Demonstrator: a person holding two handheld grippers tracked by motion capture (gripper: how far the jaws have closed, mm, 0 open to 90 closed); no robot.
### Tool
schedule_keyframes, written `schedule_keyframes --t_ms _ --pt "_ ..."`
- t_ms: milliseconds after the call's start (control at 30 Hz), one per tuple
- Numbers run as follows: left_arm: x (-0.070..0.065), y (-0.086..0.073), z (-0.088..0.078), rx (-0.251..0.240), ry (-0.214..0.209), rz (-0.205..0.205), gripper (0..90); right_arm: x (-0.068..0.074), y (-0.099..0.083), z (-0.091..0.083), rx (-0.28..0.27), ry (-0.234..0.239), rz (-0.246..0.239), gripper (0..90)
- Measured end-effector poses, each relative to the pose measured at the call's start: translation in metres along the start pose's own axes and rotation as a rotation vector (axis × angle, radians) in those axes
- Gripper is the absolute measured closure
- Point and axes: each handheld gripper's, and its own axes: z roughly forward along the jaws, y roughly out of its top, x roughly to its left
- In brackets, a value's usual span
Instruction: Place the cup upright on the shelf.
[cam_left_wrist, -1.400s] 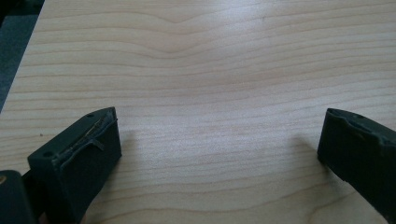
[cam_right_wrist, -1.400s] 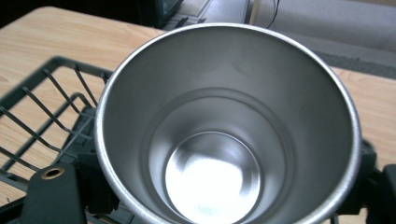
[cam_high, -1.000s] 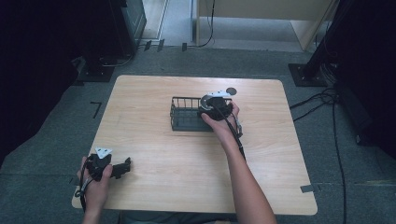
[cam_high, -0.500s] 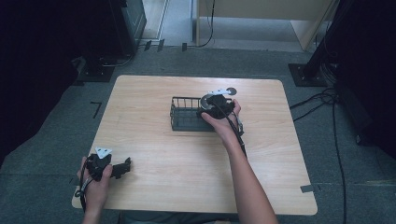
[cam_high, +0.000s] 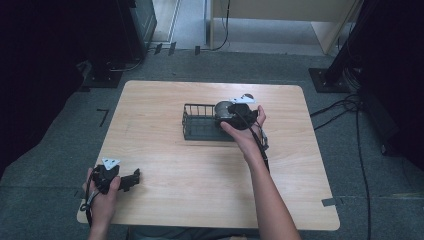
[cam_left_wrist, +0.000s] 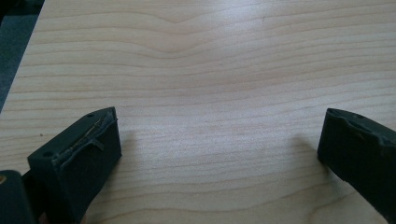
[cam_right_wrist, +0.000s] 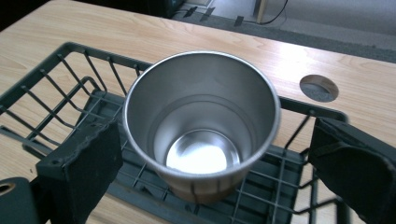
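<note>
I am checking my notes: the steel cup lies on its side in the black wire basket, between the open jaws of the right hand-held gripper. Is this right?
Not quite. The steel cup stands upright, mouth up, in the black wire basket, between the open jaws of the right hand-held gripper, as the right gripper view shows.

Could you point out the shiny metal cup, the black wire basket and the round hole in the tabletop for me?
Metal cup (cam_right_wrist: 201, 154), right gripper view, on its shiny inside bottom.
Wire basket (cam_right_wrist: 56, 63), right gripper view, on the far-left rim wire.
Round hole in the tabletop (cam_right_wrist: 319, 88), right gripper view, at its grey middle.
</note>
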Motion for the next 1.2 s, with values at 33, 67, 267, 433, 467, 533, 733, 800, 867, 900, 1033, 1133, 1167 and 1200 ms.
schedule_keyframes --t_ms 33,67,267,433,467,533,733,800,867,900,1033,1133,1167,1200 --pt "0.0 0.0 0.0 0.0 0.0 0.0 0.0 -0.001 -0.001 -0.003 -0.005 0.002 0.0 2.5" --pt "0.0 0.0 0.0 0.0 0.0 0.001 0.0 -0.002 -0.002 -0.006 -0.009 0.002 0.0 2.5" --pt "0.0 0.0 0.0 0.0 0.0 0.0 0.0 -0.01 -0.01 -0.024 -0.035 -0.014 0.012 2.5" --pt "0.0 0.0 0.0 0.0 0.0 0.0 0.0 -0.02 -0.018 -0.043 -0.067 -0.021 0.025 2.5" --pt "0.0 0.0 0.0 0.0 0.0 0.0 0.0 -0.02 -0.018 -0.043 -0.067 -0.021 0.025 2.5" --pt "0.0 0.0 0.0 0.0 0.0 0.001 0.0 -0.023 -0.021 -0.049 -0.072 -0.025 0.027 2.5" --pt "0.0 0.0 0.0 0.0 0.0 -0.001 0.0 -0.032 -0.03 -0.064 -0.084 -0.041 0.028 2.6" --pt "0.0 0.0 0.0 0.0 0.0 -0.001 0.0 -0.035 -0.034 -0.067 -0.086 -0.049 0.034 2.6" --pt "0.0 0.0 0.0 0.0 0.0 0.0 0.0 -0.038 -0.037 -0.071 -0.088 -0.052 0.036 2.6" --pt "0.0 0.0 0.0 0.0 0.0 0.0 0.0 -0.04 -0.039 -0.073 -0.088 -0.054 0.041 2.6" --pt "0.0 0.0 0.0 0.0 0.0 0.0 0.0 -0.046 -0.046 -0.079 -0.089 -0.069 0.047 2.8" --pt "0.0 0.0 0.0 0.0 0.0 0.001 0.0 -0.053 -0.052 -0.083 -0.091 -0.083 0.058 3.0" --pt "0.0 0.0 0.0 0.0 0.0 0.001 0.0 -0.055 -0.055 -0.084 -0.089 -0.087 0.063 3.1" --pt "0.0 0.0 0.0 0.0 0.0 0.0 0.0 -0.057 -0.057 -0.085 -0.089 -0.089 0.067 3.2"
